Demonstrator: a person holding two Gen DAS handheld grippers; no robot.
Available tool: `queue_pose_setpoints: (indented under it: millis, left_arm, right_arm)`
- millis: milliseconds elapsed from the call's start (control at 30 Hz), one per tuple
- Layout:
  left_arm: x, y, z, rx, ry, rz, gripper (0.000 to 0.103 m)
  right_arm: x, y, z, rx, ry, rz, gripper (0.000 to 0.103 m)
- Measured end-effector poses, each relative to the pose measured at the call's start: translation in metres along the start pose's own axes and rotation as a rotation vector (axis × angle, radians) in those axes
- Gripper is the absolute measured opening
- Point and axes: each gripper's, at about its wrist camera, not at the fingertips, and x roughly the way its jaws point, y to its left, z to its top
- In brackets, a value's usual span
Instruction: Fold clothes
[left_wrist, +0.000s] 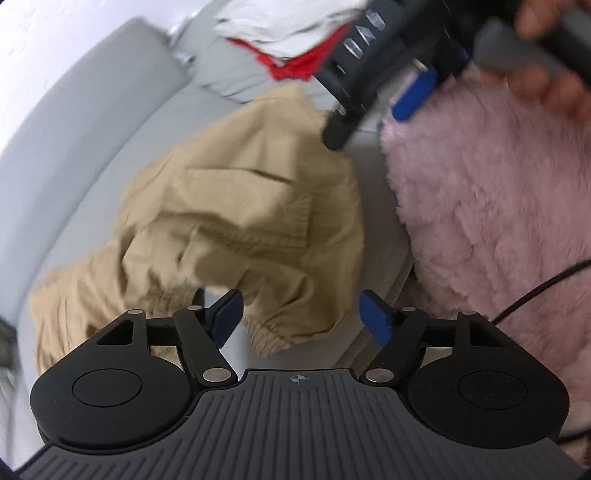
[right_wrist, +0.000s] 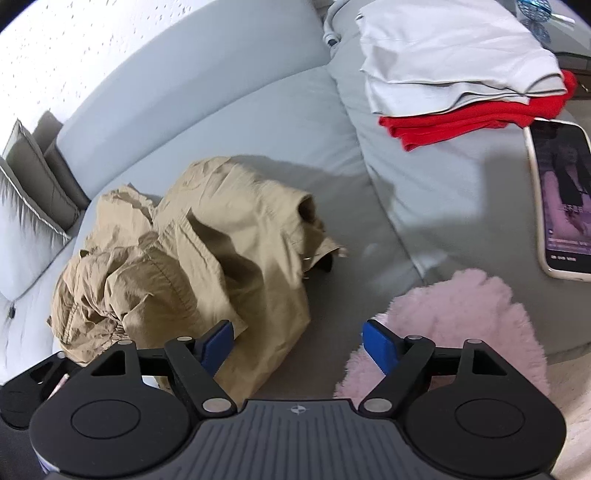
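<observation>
Just ahead of both wide-open hand-held grippers, crumpled khaki trousers (right_wrist: 192, 258).

The crumpled trousers (right_wrist: 192, 266) lie on the sofa seat (right_wrist: 236, 125), left of centre, with the backrest (right_wrist: 177, 55) behind them and the cushions (right_wrist: 33, 184) at the far left. To the right, near the front, lies the fluffy throw (right_wrist: 454, 317). Far right, a stack of folded clothes (right_wrist: 461, 74) sits on the raised sofa section (right_wrist: 424, 184), with a phone (right_wrist: 561, 199) just in front of the stack. Both hand-held grippers, left (left_wrist: 301, 317) and right (right_wrist: 299, 345), hang above the near edge of the trousers, touching nothing.
</observation>
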Motion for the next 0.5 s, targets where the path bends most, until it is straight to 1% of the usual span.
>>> queue_pose_setpoints:
  millis: [67,167,233,300,333,400,433,467,500]
  left_arm:
    - [0.007,-0.009,0.004,0.061,0.007,0.017,0.075]
    - [0.021,-0.031,0.008,0.224,0.02,0.078,0.077]
    - [0.037,-0.047,0.007,0.344,0.039,0.127,0.079]
    - [0.048,-0.052,0.005,0.389,0.063,0.157,0.079]
    - [0.059,-0.057,0.003,0.432,0.085,0.192,0.079]
    - [0.072,-0.06,-0.001,0.478,0.105,0.244,0.079]
    - [0.076,-0.06,-0.003,0.485,0.11,0.255,0.081]
    - [0.078,-0.058,-0.003,0.482,0.114,0.258,0.078]
    - [0.077,-0.054,-0.002,0.451,0.117,0.238,0.075]
  right_arm:
    - [-0.004,-0.009,0.0,0.015,-0.007,0.006,0.079]
    - [-0.009,-0.021,0.0,0.042,-0.016,0.026,0.078]
    - [-0.013,-0.027,0.0,0.058,-0.022,0.043,0.078]
    - [-0.016,-0.029,0.0,0.06,-0.028,0.045,0.078]
    - [-0.017,-0.029,0.0,0.06,-0.031,0.046,0.078]
    - [-0.018,-0.029,0.0,0.058,-0.034,0.046,0.078]
    - [-0.018,-0.029,-0.001,0.057,-0.035,0.045,0.078]
    - [-0.018,-0.029,-0.001,0.056,-0.036,0.045,0.078]
    - [-0.019,-0.03,-0.001,0.059,-0.038,0.047,0.078]
